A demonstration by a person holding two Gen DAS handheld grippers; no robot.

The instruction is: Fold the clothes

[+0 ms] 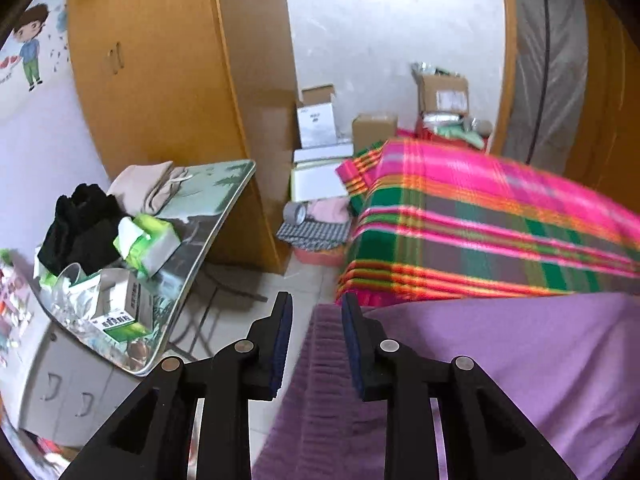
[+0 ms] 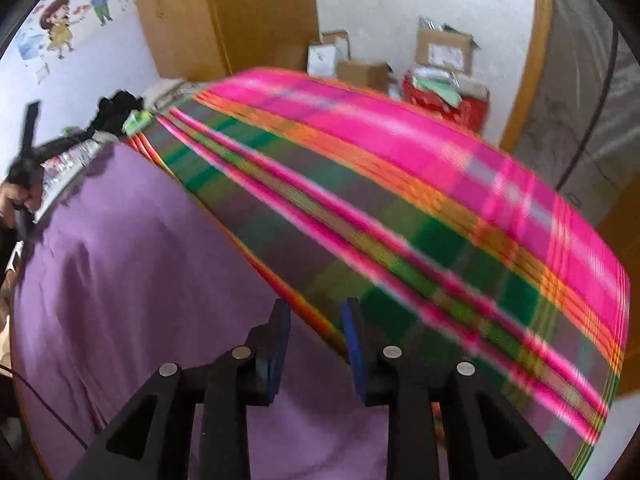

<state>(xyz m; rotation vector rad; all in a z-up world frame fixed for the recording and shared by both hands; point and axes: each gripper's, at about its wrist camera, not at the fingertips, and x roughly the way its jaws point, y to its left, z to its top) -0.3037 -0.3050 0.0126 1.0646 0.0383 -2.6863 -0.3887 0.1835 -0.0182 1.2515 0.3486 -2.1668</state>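
Observation:
A purple garment (image 1: 500, 360) lies spread on a bed covered with a pink, green and orange plaid blanket (image 1: 480, 232). Its ribbed hem (image 1: 328, 380) hangs at the bed's near left edge. My left gripper (image 1: 316, 300) is open just above that hem, and nothing is pinched between its fingers. In the right wrist view the purple garment (image 2: 120, 260) fills the left half and the plaid blanket (image 2: 400, 200) the right. My right gripper (image 2: 316, 306) hovers open over the line where the two meet. The left gripper (image 2: 24, 152) shows at the far left, held by a hand (image 2: 12, 200).
A cluttered side table (image 1: 208, 208) stands left of the bed with a tissue pack (image 1: 148, 244), black clothes (image 1: 80, 224) and beige clothes (image 1: 148, 184). A wooden wardrobe (image 1: 160, 60) is behind it. Cardboard boxes (image 1: 372, 128) and a floor pile of laundry (image 1: 316, 228) lie beyond the bed.

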